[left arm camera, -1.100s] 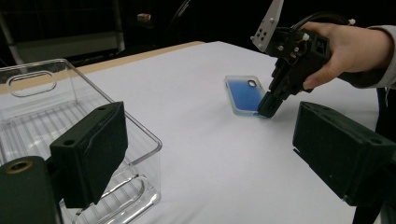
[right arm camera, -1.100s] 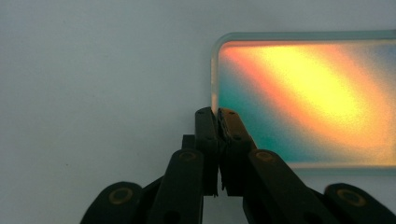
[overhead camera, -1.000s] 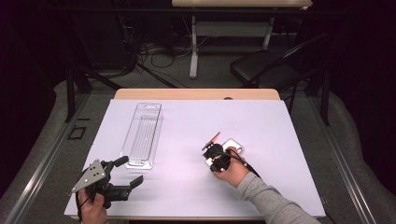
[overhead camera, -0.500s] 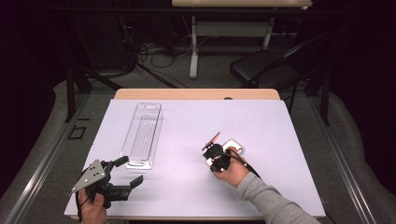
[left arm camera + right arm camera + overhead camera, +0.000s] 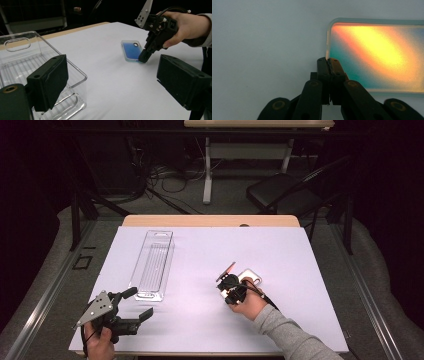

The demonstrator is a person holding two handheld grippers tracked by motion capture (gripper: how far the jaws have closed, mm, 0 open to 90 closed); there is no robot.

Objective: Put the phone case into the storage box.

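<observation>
In the high view, the right gripper (image 5: 231, 287) sits right of centre on the white surface (image 5: 300, 260), held in the person's right hand (image 5: 248, 304). Its tip is down at the near-left edge of a phone case (image 5: 250, 277) lying flat on the surface. The left gripper (image 5: 135, 304) rests near the front left corner, its jaws spread apart with nothing between them. A clear tray (image 5: 152, 264) lies lengthwise just beyond it, well apart from the case.

In the left gripper view, the two black jaws stand wide open, one in front of the tray (image 5: 30, 65). Farther off, the right gripper (image 5: 144, 57) points steeply down, its tip meeting the near corner of the case (image 5: 131, 51), which looks blue here.

In the right gripper view, the jaws are closed together, pinched on the rim of the case (image 5: 377, 55) at its left edge. The case glows orange, yellow and teal, and lies flat on the surface (image 5: 262, 37).
</observation>
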